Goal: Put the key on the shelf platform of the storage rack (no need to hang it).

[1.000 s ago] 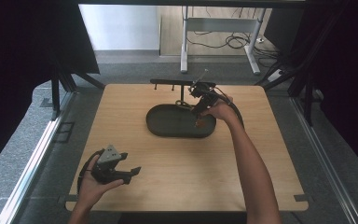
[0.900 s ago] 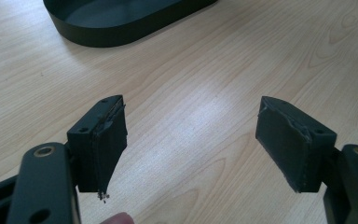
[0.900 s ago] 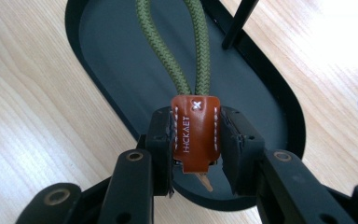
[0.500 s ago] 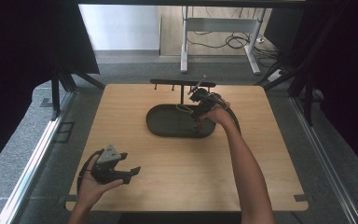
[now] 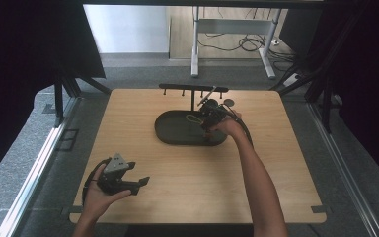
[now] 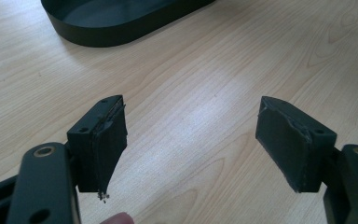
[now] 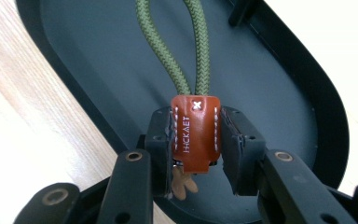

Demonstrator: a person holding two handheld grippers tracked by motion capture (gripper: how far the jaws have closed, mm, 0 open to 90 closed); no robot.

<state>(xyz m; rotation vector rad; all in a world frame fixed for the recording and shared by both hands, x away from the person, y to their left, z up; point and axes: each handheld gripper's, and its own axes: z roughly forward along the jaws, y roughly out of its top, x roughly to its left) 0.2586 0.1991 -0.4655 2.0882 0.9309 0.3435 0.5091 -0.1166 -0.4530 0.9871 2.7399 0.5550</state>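
Table (image 5: 187,192): light wood, square-ish top, seen from above in the high view.
Tray (image 5: 170,129): dark oval dish, low wall, toward the far middle of the table; near rim also at top of left gripper view (image 6: 121,32); floor and rim behind the jaws in right gripper view (image 7: 279,93).
Rack (image 5: 193,89): black bar on a post, standing at the far side of the tray, small pegs hanging under the bar.
Tag (image 7: 195,131): brown leather fob, white stitching, stamped lettering, a white cross stitch near the top; upright between the right jaws, above the tray floor.
Cord (image 7: 193,51): green braided loop, both strands entering the top of the tag and running away over the tray; in the high view a pale loop (image 5: 194,119) lying in the tray.
Right gripper (image 7: 196,156): clamped on the tag, one jaw pad on each side; in the high view (image 5: 211,112) over the right end of the tray, held from the near side.
Left gripper (image 6: 191,140): jaws spread wide, nothing between them, bare wood beyond; in the high view (image 5: 121,178) near the front left corner, well apart from the tray.
Left pads (image 6: 109,140): worn, edges frayed.
Fingertip (image 6: 119,218): at bottom edge of left gripper view.
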